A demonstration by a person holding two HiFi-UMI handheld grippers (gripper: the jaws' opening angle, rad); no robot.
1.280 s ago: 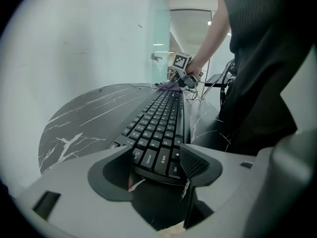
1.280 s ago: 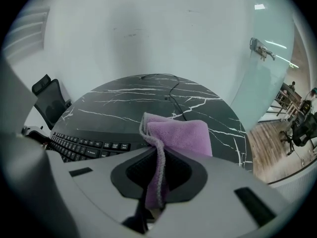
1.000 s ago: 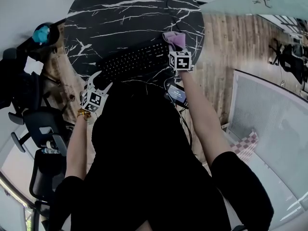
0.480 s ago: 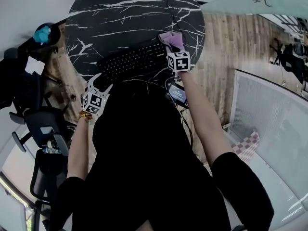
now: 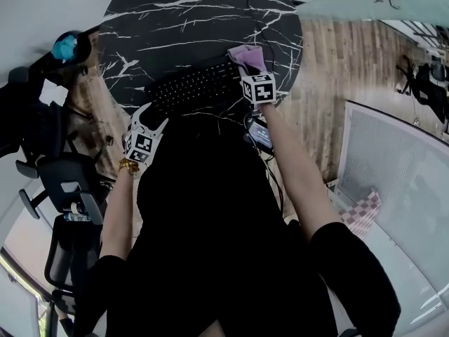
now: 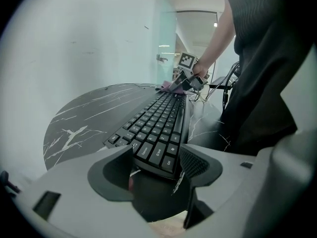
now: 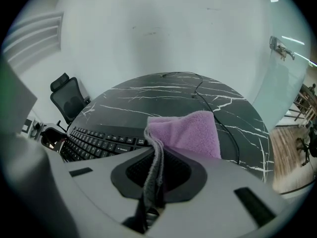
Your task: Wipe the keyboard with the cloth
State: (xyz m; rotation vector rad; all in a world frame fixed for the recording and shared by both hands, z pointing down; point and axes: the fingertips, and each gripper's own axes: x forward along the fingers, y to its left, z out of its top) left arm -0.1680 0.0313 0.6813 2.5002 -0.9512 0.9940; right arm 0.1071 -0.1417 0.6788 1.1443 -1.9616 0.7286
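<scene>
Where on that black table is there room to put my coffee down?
The wide far part of the table, beyond the keyboard, is bare; only a thin cable crosses its right side. The near edge is crowded: the left tongs grip the keyboard's left end, and the right tongs hold the cloth at its right end.

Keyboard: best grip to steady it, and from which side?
The left short end, endwise from the left, jaws across front and back edges. The keyboard is long, flat and thin, and the right gripper holds the cloth at its far end. The left gripper grips there.
</scene>
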